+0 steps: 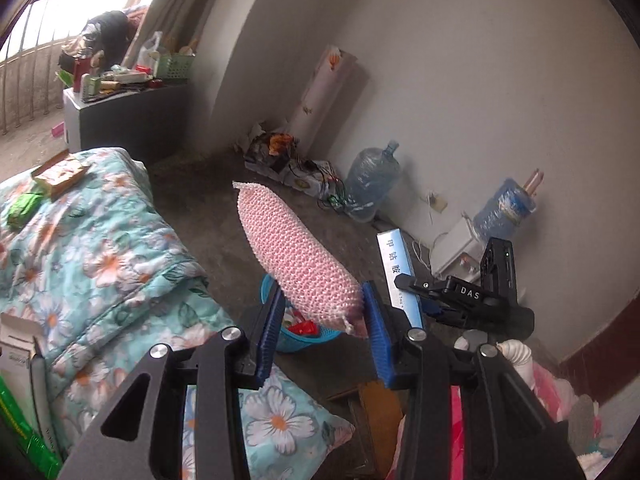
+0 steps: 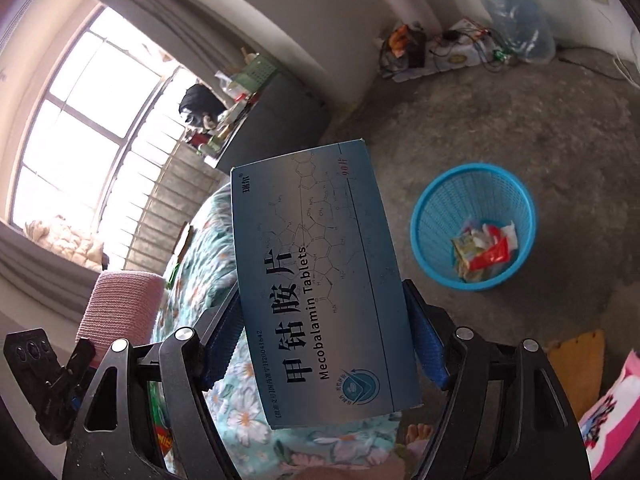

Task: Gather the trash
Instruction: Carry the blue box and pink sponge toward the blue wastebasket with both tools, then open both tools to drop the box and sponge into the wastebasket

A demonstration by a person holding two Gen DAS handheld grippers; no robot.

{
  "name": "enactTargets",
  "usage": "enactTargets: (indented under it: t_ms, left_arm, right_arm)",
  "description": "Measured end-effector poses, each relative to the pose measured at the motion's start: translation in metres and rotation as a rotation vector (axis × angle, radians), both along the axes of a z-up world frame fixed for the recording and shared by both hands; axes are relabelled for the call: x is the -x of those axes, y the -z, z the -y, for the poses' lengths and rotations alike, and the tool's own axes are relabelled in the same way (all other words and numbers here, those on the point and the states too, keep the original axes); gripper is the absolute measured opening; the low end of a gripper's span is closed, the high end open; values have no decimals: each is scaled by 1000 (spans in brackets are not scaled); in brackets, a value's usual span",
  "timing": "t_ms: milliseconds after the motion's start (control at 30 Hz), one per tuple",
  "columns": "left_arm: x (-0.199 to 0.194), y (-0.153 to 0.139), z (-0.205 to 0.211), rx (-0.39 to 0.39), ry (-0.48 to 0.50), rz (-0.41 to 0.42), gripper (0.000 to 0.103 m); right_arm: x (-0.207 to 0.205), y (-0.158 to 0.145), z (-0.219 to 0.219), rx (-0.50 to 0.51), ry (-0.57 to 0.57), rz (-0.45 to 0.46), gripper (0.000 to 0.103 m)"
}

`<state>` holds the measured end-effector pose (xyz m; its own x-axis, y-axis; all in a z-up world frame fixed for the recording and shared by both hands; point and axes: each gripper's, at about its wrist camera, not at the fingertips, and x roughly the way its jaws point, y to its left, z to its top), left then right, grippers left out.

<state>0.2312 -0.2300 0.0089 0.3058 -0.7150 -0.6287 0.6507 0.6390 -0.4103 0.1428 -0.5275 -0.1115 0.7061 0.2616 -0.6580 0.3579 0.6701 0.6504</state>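
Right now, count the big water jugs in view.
2. One water jug stands on the floor against the wall by the tangled wires; another jug sits upended farther right. Others may be hidden.

Setting: a lived-in bedroom at home. Floral quilt (image 1: 100, 240) on a bed, barred window (image 2: 88, 120), cluttered cabinet (image 1: 128, 116). Water jugs (image 1: 372, 180) stand on the bare concrete floor (image 2: 500, 128).

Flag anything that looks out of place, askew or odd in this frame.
Little stands out. One clear water jug lies tipped against the wall instead of standing. Loose wires sprawl over flattened cardboard beside it. The left gripper pinches the pink foam sleeve by one end; the right gripper holds the blue tablet box.
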Motion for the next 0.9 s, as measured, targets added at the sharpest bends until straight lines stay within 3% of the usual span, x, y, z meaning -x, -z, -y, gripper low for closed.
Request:
enactTargets:
  t_ms: [100, 333, 367, 400, 467, 600, 700, 800, 900]
  left_arm:
    - [-15, 30, 67, -92, 103, -52, 38]
    - [-53, 102, 184, -275, 207, -102, 43]
    - [-62, 112, 197, -285, 198, -105, 50]
    - [-70, 120, 207, -298, 171, -96, 66]
    - [-85, 141, 221, -348, 118, -88, 77]
    - [-107, 164, 213, -383, 40, -148, 77]
    - [-109, 154, 185, -345, 2, -151, 77]
    - [-105, 127, 156, -310, -16, -109, 77]
    - [-99, 87, 118, -244, -4, -92, 77]
  right_arm:
    - [-4, 31, 29, -59, 54, -42, 71]
    - [-40, 92, 80, -123, 134, -141, 72]
    - [-48, 100, 88, -129, 156, -148, 73]
    - [-54, 109, 95, -119, 189, -165, 80]
    - [-69, 131, 107, -97, 227, -206, 85]
    - [-75, 178, 115, -107, 267, -326, 85]
    - [-59, 189, 113, -123, 299, -322, 85]
    - [-41, 182, 105, -113, 306, -297, 85]
    - [-30, 154, 96, -63, 292, -251, 85]
